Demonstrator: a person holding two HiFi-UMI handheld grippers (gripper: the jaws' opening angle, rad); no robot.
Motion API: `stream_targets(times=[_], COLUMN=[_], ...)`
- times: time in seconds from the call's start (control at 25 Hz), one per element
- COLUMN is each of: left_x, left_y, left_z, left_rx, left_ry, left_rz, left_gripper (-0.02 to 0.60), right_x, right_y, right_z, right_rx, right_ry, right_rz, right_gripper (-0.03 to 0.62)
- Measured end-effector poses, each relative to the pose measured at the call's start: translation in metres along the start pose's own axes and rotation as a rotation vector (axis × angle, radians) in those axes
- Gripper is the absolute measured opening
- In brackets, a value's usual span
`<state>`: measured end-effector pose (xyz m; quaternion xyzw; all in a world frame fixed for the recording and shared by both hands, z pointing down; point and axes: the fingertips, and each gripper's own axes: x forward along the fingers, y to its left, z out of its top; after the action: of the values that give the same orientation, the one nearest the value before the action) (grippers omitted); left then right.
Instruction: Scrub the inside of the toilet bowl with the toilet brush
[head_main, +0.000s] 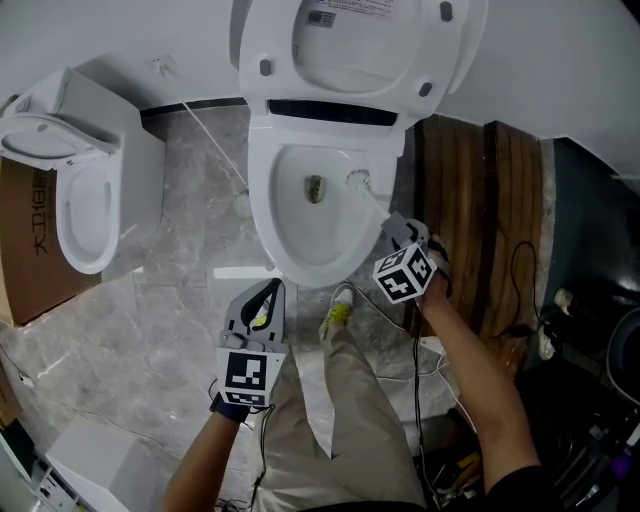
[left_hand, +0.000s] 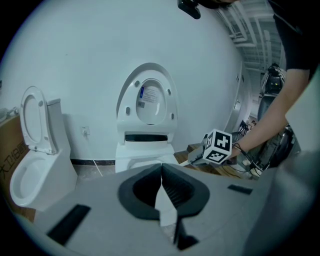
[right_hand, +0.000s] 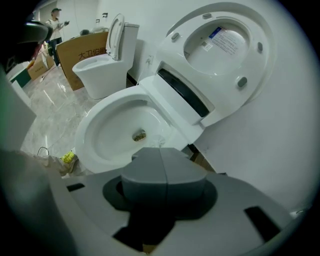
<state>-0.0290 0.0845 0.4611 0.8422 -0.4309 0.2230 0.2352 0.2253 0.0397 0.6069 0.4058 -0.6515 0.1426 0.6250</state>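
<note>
Right gripper (head_main: 391, 226) pinches the toilet brush (head_main: 360, 183); left gripper (head_main: 268, 292) pressed together, empty.
I fear the thin handle twisting loose mid-scrub.

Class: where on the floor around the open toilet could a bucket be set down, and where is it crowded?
Bare marble floor lies between the open toilet and the second toilet at left. Crowded: in front of the bowl, the person's legs, left gripper and right gripper with the toilet brush; right of it, cables over the wooden platform.
</note>
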Motion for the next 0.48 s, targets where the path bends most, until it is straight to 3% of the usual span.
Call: stream_targets(times=[0.48], left_x=[-0.002], left_y=[-0.001], left_z=[-0.002], left_rx=[-0.004], left_ry=[0.004], left_rz=[-0.005], left_gripper=[0.012], right_x=[-0.017], right_y=[0.036], right_z=[-0.021], right_rx=[-0.03], right_ry=[0.028], right_rz=[0.044], right_gripper=[0.15])
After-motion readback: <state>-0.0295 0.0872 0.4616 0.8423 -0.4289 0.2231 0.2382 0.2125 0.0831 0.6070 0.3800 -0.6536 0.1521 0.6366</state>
